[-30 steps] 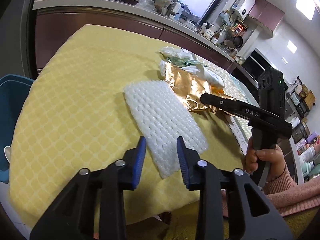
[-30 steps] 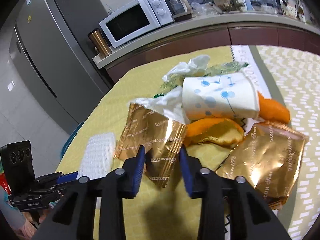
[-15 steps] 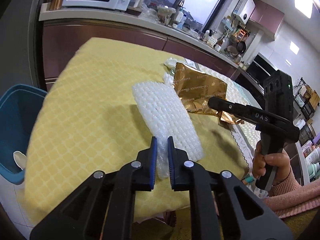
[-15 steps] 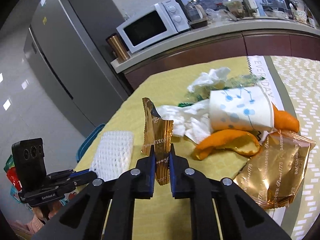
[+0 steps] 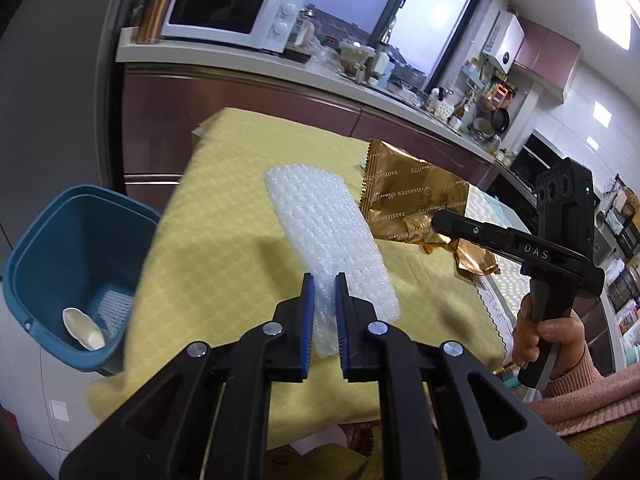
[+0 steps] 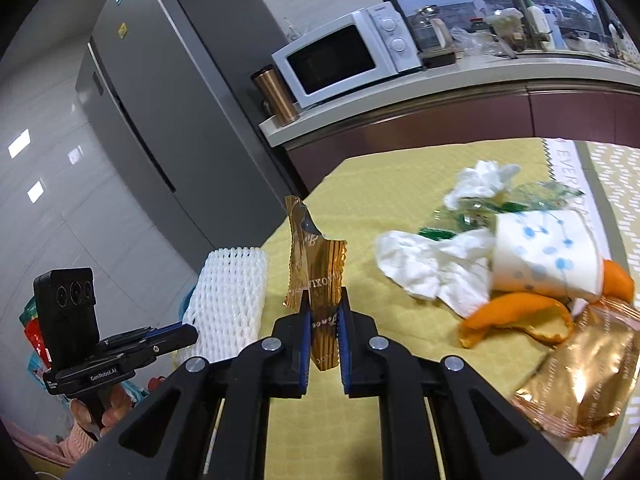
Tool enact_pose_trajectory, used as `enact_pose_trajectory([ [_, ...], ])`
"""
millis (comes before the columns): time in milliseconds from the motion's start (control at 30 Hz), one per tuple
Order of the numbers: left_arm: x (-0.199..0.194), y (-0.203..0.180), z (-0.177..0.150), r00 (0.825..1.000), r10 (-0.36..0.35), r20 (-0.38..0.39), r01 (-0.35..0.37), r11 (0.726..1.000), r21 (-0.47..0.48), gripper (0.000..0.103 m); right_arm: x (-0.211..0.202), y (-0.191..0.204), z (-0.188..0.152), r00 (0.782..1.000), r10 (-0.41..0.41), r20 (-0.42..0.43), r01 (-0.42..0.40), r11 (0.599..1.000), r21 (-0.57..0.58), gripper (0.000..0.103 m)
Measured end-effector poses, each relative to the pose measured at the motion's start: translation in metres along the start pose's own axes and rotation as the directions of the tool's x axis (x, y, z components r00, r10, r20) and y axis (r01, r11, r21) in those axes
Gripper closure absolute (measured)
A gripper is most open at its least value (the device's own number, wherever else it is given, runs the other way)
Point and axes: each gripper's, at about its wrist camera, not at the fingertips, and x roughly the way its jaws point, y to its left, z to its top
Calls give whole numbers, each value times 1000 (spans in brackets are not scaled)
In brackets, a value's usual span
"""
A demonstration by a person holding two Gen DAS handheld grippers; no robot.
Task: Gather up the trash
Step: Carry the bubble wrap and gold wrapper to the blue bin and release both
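Status: left gripper [image 5: 323, 300] clamped foam net [image 5: 328, 236], lifted off table [image 5: 224, 248] since a second ago | right gripper [image 6: 323, 316] pinching gold wrapper [image 6: 320, 276], raised too | bin [image 5: 76, 264] left of table, next stop probably

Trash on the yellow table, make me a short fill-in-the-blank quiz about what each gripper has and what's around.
1. The left gripper is shut on the white ____ net.
2. The right gripper is shut on a ____ colored wrapper.
3. The blue bin beside the table already has a white ____ in it.
4. The paper cup lies on its ____ next to the orange peel.

Missing words: foam; gold; spoon; side
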Motion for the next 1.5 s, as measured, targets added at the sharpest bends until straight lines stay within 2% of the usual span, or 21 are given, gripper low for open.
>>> enact_pose_trajectory([
  [567,-50,34,-1,990,116,79,-111,992,-65,92,37,40,10,994,97,-56,-100,992,-70,92],
  [1133,-100,83,1,952,268,147,-243,955,-170,92,76,84,18,978,163,-126,-182,972,-151,92],
  [1500,-108,114,-2,939,318,127,-287,933,-216,92,102,108,22,969,178,-171,-210,959,-192,92],
])
